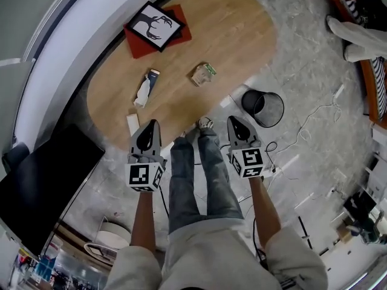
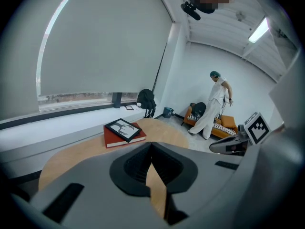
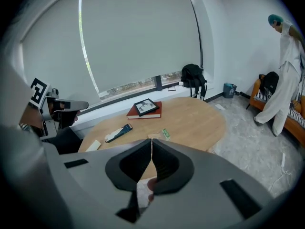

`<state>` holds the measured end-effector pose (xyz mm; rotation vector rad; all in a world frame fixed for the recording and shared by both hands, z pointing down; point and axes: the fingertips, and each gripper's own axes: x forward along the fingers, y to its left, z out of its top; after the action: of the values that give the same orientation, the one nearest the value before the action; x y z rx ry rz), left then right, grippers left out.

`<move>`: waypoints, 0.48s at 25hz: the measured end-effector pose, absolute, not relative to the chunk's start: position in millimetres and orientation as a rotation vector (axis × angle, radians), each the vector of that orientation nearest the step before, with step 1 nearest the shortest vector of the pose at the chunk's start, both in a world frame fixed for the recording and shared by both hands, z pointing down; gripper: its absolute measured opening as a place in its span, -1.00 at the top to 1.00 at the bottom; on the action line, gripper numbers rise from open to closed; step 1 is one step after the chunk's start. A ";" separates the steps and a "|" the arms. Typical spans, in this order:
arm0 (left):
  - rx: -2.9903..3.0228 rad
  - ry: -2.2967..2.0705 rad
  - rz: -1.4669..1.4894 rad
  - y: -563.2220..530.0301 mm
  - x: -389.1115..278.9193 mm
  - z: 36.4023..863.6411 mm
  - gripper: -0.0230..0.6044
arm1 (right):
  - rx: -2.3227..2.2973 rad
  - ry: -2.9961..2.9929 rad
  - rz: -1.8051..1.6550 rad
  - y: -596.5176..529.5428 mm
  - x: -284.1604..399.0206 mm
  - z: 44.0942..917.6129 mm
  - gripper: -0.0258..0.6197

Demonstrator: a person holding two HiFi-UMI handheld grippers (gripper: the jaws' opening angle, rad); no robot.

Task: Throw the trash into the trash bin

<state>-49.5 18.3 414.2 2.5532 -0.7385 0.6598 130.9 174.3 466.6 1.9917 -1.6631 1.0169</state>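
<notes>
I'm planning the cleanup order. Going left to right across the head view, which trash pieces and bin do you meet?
Dark-and-white packet → crumpled green-and-clear wrapper → black mesh trash bin. The white card overlaps the packet's span, so it is left out.

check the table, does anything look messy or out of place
Yes, loose litter lies on the wooden table. A crumpled clear wrapper sits near the middle. Left of it in the head view is a dark packet with crumpled white paper at one end. Neither is in the mesh trash bin on the floor beside the table.
</notes>
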 end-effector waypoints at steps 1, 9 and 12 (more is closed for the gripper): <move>2.551 -0.732 0.665 19.1 -47.5 418.1 0.87 | 1.986 -1.663 1.021 172.8 132.1 471.2 0.83; 2.511 -0.711 0.697 24.8 -40.5 445.9 0.87 | 1.952 -1.680 1.062 147.3 135.7 510.9 0.83; 2.499 -0.714 0.704 22.2 -42.4 453.3 0.87 | 1.929 -1.690 1.071 132.6 136.5 527.2 0.83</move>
<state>-42.4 22.2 453.3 2.4987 -0.7144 0.7040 136.5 132.6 527.2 1.9291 -1.6905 1.0710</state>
